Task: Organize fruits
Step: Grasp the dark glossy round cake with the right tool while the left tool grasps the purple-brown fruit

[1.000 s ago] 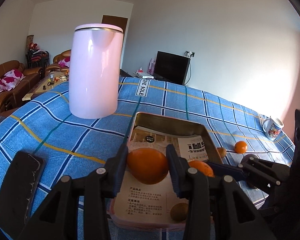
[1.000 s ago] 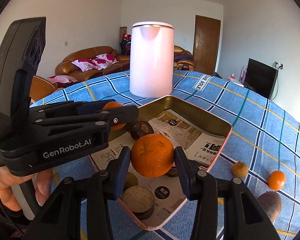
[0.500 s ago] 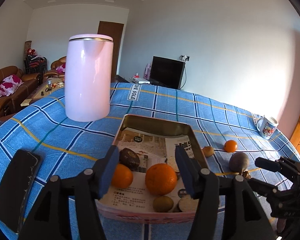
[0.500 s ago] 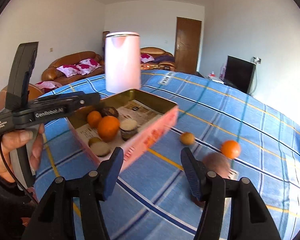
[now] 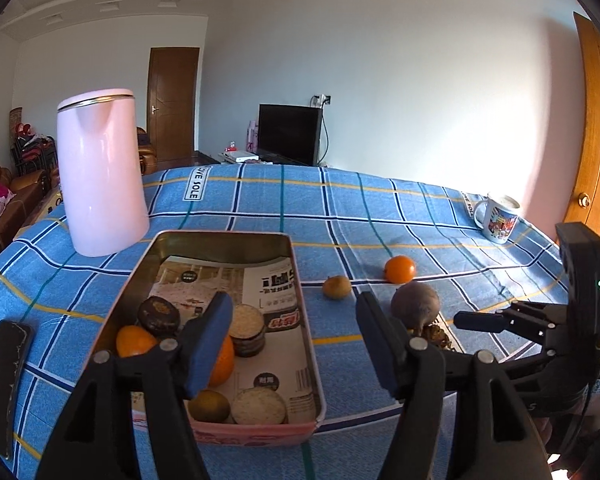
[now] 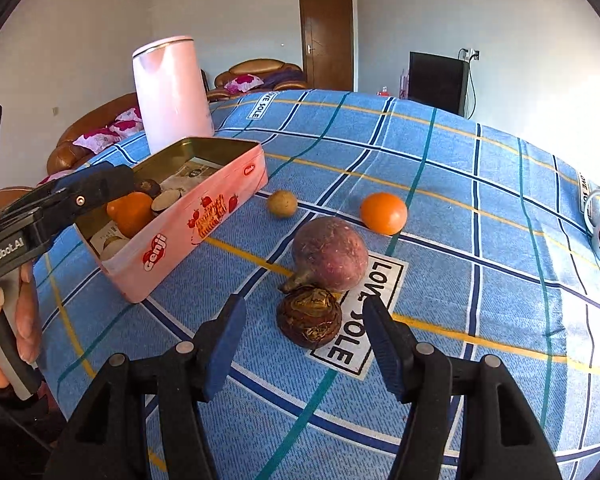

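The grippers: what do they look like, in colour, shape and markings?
Both are black plastic clamp frames with silver rivets and blue finger pads. The left gripper carries white "GenRobot.AI" lettering and a grey handle; the right gripper has a green light on its body.

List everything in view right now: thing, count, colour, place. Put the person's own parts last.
tin: 1, pink outside, on the tablecloth, holding fruit and round cakes on printed paper
oranges in tin: 2, orange, near end
kettle: 1, pale pink, behind the tin
small orange: 1, orange, loose on the cloth
tan fruit: 1, yellowish brown, loose beside the tin
purple fruit: 1, reddish purple, mid cloth
brown fruit: 1, dark brown, in front of the purple fruit
mug: 1, white with print, far right
phone: 1, black, left edge
tablecloth: 1, blue plaid
left gripper: open, over the tin's near end
right gripper: open, around the brown fruit
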{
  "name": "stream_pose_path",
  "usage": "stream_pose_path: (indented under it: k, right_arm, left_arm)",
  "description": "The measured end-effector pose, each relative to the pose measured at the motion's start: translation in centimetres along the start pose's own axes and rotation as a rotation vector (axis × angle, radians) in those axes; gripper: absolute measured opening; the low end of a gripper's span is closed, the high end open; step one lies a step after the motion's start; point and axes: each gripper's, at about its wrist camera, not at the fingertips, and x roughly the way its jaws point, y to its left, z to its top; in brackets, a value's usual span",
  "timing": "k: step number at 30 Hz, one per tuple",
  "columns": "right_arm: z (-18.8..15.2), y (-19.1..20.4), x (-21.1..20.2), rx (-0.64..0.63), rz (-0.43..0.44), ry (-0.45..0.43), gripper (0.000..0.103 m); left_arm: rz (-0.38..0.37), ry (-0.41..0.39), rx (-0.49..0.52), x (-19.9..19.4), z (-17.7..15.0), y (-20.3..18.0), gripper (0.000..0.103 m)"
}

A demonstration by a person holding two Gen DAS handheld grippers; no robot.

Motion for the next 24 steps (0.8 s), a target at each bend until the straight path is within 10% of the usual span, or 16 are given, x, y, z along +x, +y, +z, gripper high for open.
stream_pose_path:
  k: [5,7,24]
  right_arm:
    - [0.5,-0.2,2.2,0.000,0.011,0.082,0.061]
    - [0.5,-0.3,2.4,-0.008,0.009,0.097,0.040]
    - [-0.1,-7.8,-2.5,0.104,-0.154,-0.036,0.040]
  left_arm:
    - [-0.009,0.014,0.037,0.5,0.3,-1.5,0.067]
    - [-0.015,0.017,0.045,0.6,0.5,-2.0,0.067]
    - [-0.133,0.158,0.121,6.5,1.5,-9.4,0.067]
